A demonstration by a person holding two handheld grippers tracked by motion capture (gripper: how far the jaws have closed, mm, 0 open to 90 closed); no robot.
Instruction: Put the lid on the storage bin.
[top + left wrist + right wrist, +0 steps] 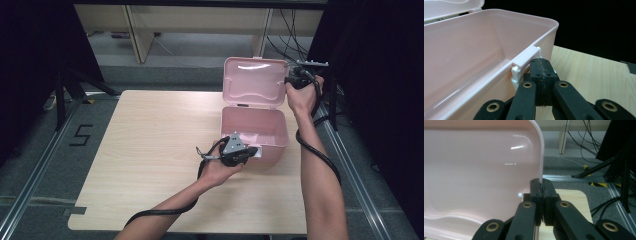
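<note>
High view: pink box stands open on table, lid upright. Left gripper pressed together, w/ nothing between, touching the box's front latch. Right gripper pinching the lid's side edge. Step, as judged: lid being swung. Next calls for steadying the base while guiding the lid.

Black "5" marked on floor left of table.
</note>
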